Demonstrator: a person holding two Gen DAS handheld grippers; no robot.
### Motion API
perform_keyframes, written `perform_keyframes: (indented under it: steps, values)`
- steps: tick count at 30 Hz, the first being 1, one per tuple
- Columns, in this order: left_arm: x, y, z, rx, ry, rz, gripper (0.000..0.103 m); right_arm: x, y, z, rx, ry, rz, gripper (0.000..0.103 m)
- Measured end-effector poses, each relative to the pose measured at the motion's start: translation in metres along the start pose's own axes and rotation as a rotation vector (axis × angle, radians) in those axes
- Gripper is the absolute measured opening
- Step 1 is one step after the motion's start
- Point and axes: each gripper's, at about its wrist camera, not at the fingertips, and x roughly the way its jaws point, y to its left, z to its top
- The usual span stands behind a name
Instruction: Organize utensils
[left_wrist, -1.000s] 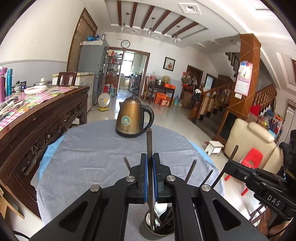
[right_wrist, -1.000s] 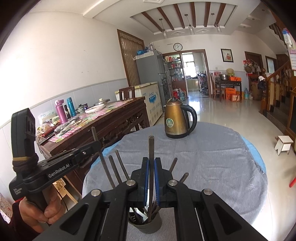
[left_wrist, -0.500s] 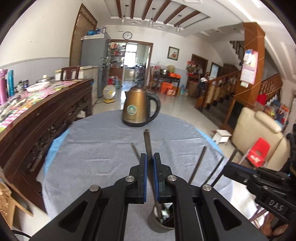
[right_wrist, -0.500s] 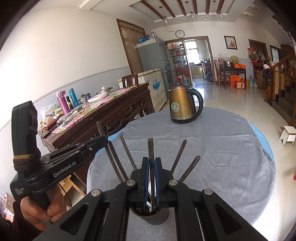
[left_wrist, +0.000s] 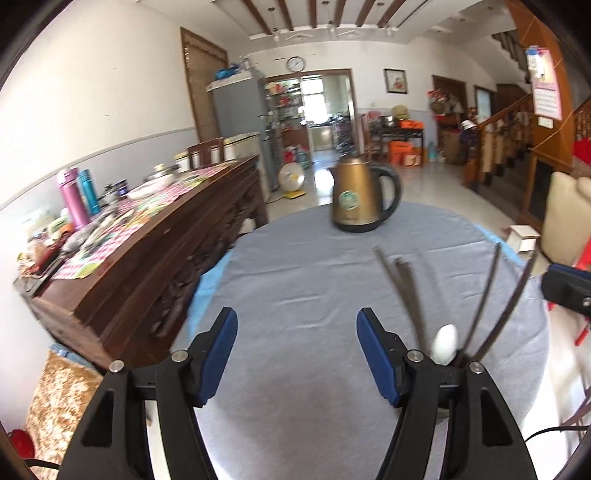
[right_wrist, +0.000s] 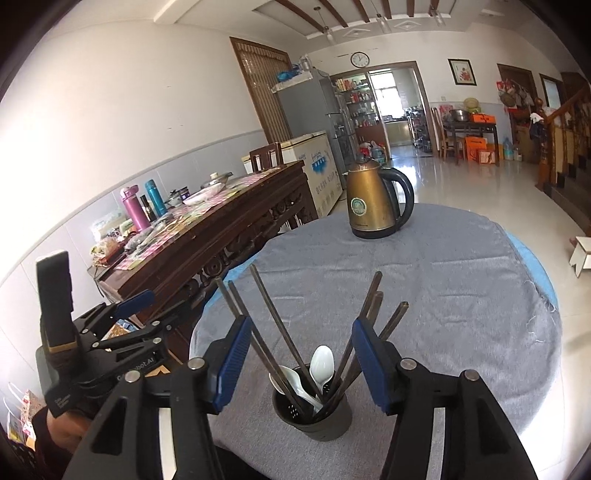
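A dark utensil cup (right_wrist: 312, 410) stands on the grey-clothed round table (right_wrist: 443, 277), holding several dark chopsticks (right_wrist: 280, 328) and white spoons (right_wrist: 321, 362). My right gripper (right_wrist: 301, 332) hovers just over the cup. Its jaws are opening, and the chopsticks fan out between the blue pads untouched. My left gripper (left_wrist: 296, 321) is also opening, with only bare cloth between its pads. In the left wrist view the chopsticks (left_wrist: 410, 295) and a spoon (left_wrist: 445, 343) rise to its right, the cup hidden behind the right finger. A hand holds the left gripper (right_wrist: 159, 308) left of the cup.
A gold electric kettle (right_wrist: 373, 203) stands at the table's far side. A carved wooden sideboard (right_wrist: 221, 229) cluttered with bottles and dishes runs along the left. A white stool (left_wrist: 522, 236) and a cream sofa (left_wrist: 565, 214) sit off the table's right edge.
Both grippers were shut on an upright chopstick over the cup; both have opened and let go. The left gripper has swung left, so the cup now lies to its right.
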Motion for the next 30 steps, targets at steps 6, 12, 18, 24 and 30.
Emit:
perform_keyframes:
  steps: [6, 12, 18, 24, 30]
  values:
    - [0.0, 0.014, -0.006, -0.01, 0.021, 0.04, 0.069, 0.004, 0.015, -0.004, -0.041, 0.03, -0.009, 0.061]
    - [0.006, 0.017, -0.011, -0.022, 0.046, 0.035, 0.069, 0.01, 0.02, -0.01, -0.057, 0.062, -0.026, 0.061]
    - [0.008, 0.016, -0.011, -0.023, 0.054, 0.031, 0.069, 0.014, 0.017, -0.015, -0.049, 0.088, -0.041, 0.061]
    - [0.009, 0.012, -0.012, -0.016, 0.06, 0.028, 0.069, 0.01, 0.01, -0.02, -0.034, 0.097, -0.056, 0.062]
    - [0.006, 0.005, -0.013, -0.005, 0.085, 0.023, 0.077, 0.006, -0.001, -0.025, 0.004, 0.107, -0.098, 0.064]
